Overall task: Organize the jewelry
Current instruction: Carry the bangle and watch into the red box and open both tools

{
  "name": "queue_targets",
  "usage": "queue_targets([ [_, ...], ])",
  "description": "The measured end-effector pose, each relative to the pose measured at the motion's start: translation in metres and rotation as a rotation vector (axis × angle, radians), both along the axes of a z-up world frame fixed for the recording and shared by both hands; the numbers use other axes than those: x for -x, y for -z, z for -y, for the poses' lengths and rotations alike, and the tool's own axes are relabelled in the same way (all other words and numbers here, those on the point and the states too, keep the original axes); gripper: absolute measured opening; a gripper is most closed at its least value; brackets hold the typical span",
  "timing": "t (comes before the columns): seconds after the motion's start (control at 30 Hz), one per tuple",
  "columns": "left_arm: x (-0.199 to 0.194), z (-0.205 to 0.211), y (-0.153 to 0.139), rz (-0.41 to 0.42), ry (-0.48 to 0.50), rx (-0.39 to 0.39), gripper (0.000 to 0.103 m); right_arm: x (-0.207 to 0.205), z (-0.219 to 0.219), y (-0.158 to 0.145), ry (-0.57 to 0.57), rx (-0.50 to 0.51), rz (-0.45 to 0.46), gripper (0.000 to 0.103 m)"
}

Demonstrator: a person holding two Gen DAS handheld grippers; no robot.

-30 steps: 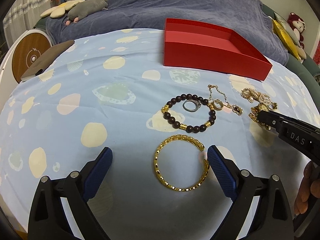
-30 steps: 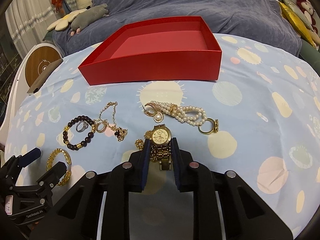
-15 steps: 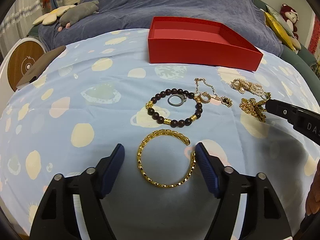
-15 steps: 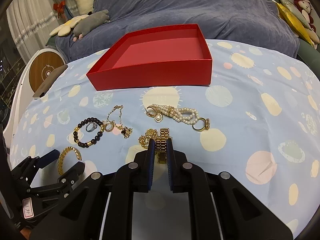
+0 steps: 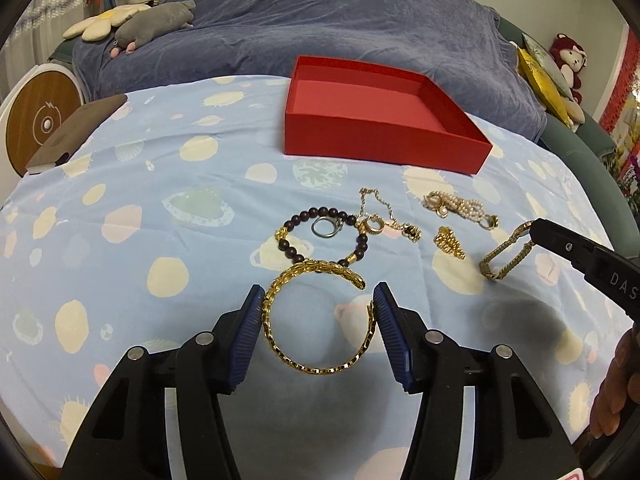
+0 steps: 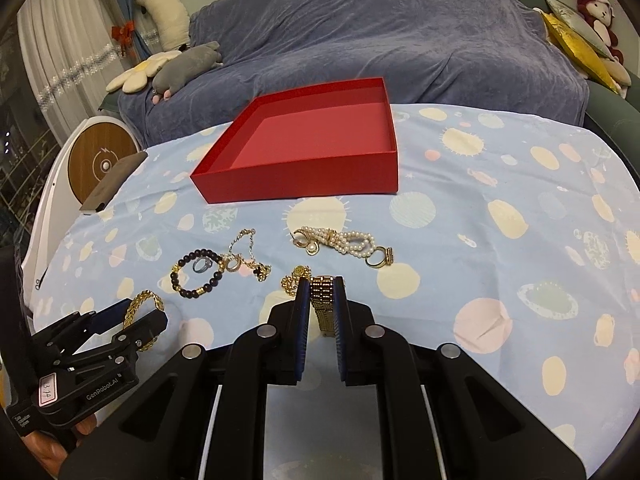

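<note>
Spotted blue cloth (image 5: 168, 184) under everything | your left gripper (image 5: 320, 320) pinches gold bangle (image 5: 320, 320) — near side of red box (image 6: 304, 152) | your right gripper (image 6: 320, 304) clamps gold watch (image 6: 323, 300) — also nearer than that box.

A gold bangle (image 5: 320, 320) sits between blue fingers (image 5: 246, 336). At its 12 o'clock lies a dark bead bracelet (image 5: 322, 236). The gold watch (image 5: 506, 254) hangs at 2 o'clock. The open red box (image 5: 380, 120) is far back.
</note>
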State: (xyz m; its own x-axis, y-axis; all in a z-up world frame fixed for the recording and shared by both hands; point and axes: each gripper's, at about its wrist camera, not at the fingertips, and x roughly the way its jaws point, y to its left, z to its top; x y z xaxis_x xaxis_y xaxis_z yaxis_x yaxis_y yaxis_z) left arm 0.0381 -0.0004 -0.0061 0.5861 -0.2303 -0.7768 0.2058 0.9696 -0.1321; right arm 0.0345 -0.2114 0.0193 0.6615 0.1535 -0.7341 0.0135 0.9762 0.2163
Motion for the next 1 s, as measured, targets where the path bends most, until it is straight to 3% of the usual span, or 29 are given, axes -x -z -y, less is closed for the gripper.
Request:
queue_targets([
  [0.23, -0.024, 0.004, -0.065, 0.051, 0.03, 0.06, 0.053, -0.021, -0.002, -0.049, -0.026, -0.02, 0.05, 0.011],
  [0.4, -0.09, 0.016, -0.106, 0.11, 0.047, 0.04, 0.053, -0.083, 0.006, -0.09, -0.048, -0.032, 0.102, 0.011],
  [0.5, -0.144, 0.026, -0.115, 0.145, 0.036, 0.008, 0.053, -0.134, 0.016, -0.098, -0.036, -0.029, 0.123, 0.011],
  [0.63, -0.216, 0.046, -0.109, 0.145, 0.024, -0.003, 0.053, -0.206, 0.028, -0.088, -0.004, -0.023, 0.114, 0.011],
  [0.77, -0.286, 0.064, -0.085, 0.094, 0.001, 0.004, 0.053, -0.271, 0.039, -0.065, 0.029, -0.026, 0.083, 0.011],
  [1.0, -0.355, 0.087, -0.039, 0.016, -0.006, -0.035, 0.054, -0.33, 0.055, -0.009, 0.051, -0.007, -0.02, 0.011],
])
